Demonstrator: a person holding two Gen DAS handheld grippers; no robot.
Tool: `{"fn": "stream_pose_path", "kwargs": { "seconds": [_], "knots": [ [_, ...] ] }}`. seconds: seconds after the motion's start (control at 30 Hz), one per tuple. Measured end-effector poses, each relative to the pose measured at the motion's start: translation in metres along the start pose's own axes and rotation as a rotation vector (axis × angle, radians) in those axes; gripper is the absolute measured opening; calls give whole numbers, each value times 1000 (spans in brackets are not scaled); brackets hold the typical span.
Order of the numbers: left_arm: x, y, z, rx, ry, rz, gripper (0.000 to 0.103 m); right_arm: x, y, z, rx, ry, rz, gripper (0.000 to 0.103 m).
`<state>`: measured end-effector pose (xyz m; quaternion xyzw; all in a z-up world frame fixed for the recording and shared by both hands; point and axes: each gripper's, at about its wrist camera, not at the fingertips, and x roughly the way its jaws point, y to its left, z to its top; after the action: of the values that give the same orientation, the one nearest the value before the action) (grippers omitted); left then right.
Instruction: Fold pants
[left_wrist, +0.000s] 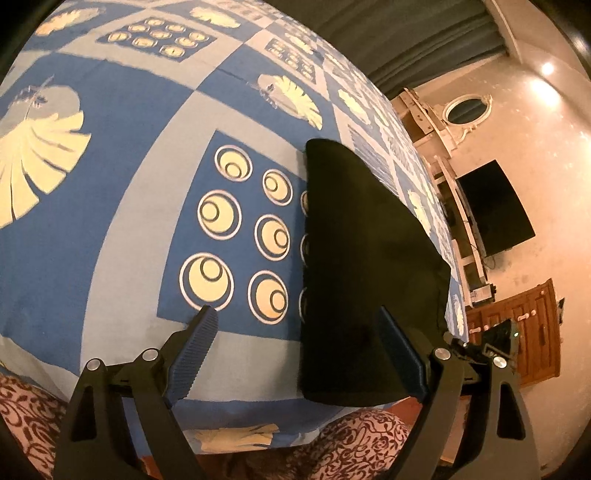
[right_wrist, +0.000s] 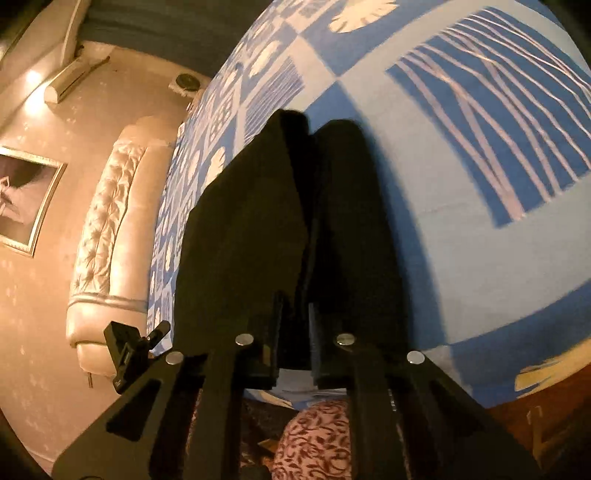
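Left wrist view: black pants (left_wrist: 365, 266) flat on patterned bed sheet (left_wrist: 122, 155); left hand-held gripper (left_wrist: 295, 347) spread wide, empty. Right hand-held gripper (right_wrist: 295, 332) pinched on pants hem. Advised: lift evenly, align edges.

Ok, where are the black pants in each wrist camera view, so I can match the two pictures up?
Left wrist view: the black fabric pants lie right of centre, running up from the bottom edge; the open left hand-held gripper straddles their left edge.
Right wrist view: the pants fill the centre; the right hand-held gripper is shut on them.
Shared landmark: the blue patterned bedsheet under them.
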<state>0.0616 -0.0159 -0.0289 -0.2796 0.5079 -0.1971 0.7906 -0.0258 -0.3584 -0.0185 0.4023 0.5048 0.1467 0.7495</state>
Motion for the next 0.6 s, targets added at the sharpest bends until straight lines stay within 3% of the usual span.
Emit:
{"fn": "stream_pose_path", "kwargs": {
  "seconds": [0.23,0.37,0.43,0.53,0.57,0.6],
  "knots": [
    [5,6,-2,-11,7,-16,86,-2,-13,-5,36,1,36,11],
    [3,10,-2,-51,20,-72,86,-5,-11,-2,15,2,35,15],
    [5,9,-4,-58,37,-102,86,-8,-11,-1,17,-5,48,22],
    [7,3,-8,-45,61,-146,86,-24,-11,2,22,-61,60,52],
    [9,2,-9,-43,75,-165,86,-32,-13,3,29,-95,57,68],
    [12,0,-11,-43,89,-180,86,-37,-15,4,33,-119,42,73]
  ]
}}
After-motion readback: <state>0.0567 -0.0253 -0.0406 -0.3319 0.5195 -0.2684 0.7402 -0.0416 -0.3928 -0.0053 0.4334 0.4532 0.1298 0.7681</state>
